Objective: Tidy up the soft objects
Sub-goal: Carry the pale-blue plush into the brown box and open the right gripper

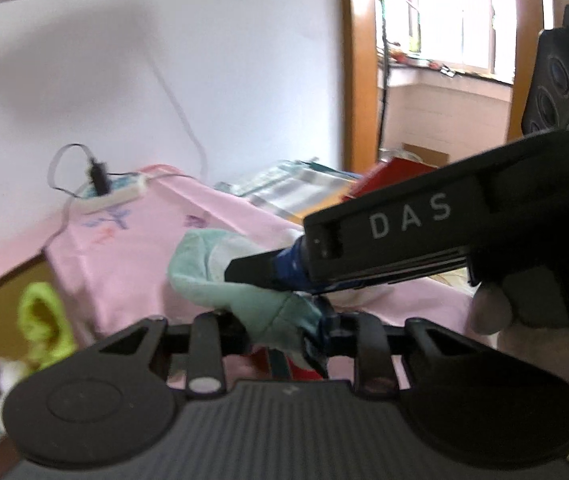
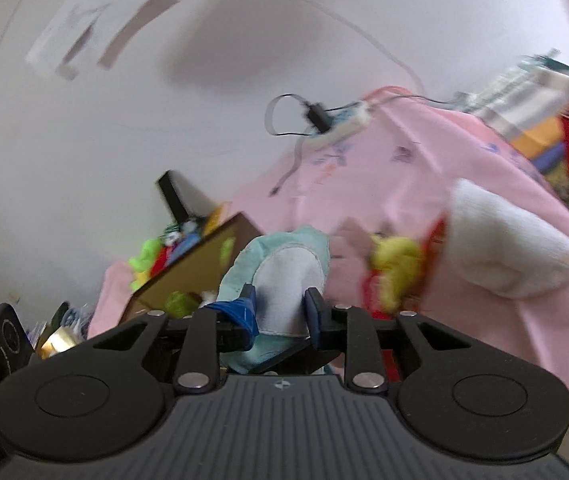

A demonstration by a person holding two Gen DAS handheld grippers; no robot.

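Two grippers share one soft item: a mint-green cloth piece with a white inner panel (image 2: 284,276), lifted clear of the pink bed cover (image 1: 132,248). The right gripper (image 2: 280,306) has its blue-tipped fingers (image 2: 244,312) clamped on the white panel, the fabric standing up between them. The left gripper (image 1: 284,320) pinches the green fabric at its lower end, fingers drawn together on a bunched fold. In the left wrist view the right gripper (image 1: 284,276) comes in from the right, a hand (image 1: 496,320) wrapped round its handle, and bites the same cloth just above the left one's hold. Holding at two points likely serves to spread or straighten the piece, since limp fabric would slump from a single pinch. Both views are blurred, so seams and exact edges cannot be read. On the bed to the right lie a white cloth (image 2: 500,248) and a yellow-and-red plush (image 2: 396,268), near each other, well apart from the held item. A cardboard box (image 2: 204,264) at the bed's left edge holds bright green and red soft things, judged the probable destination. A power strip (image 2: 340,124) with cables sits at the far end.
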